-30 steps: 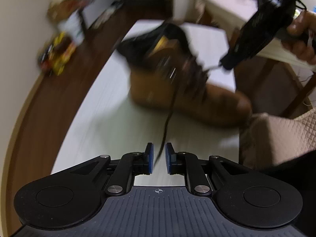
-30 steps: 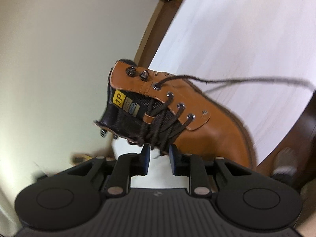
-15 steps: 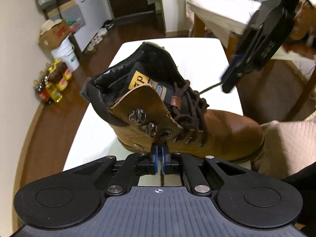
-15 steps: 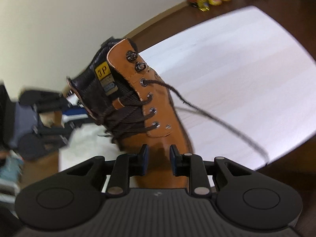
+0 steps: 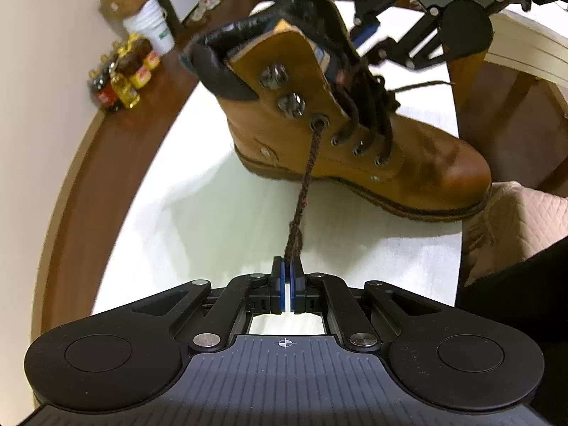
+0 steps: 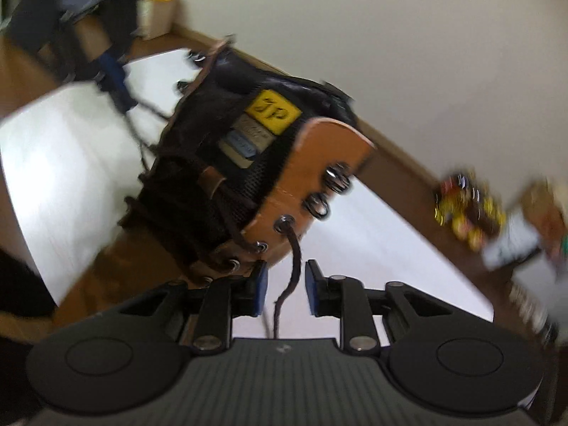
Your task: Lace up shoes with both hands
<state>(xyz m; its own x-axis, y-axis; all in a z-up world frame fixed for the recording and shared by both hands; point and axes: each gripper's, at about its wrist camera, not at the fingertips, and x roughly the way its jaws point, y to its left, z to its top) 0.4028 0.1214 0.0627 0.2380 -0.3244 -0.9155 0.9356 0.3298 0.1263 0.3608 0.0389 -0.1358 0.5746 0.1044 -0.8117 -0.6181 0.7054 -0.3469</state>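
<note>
L tongs [image 5: 286,270] pinch bootlace [image 5: 308,174]; R tongs [image 6: 283,288] spread around other lace end [image 6: 293,259]

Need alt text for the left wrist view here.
The left gripper is shut on a dark lace running taut from an eyelet of a tan boot on a white table; the right gripper hangs behind the boot.

A white table [image 5: 198,220] carries 1 tan boot [image 5: 355,135] standing on its sole.
</note>
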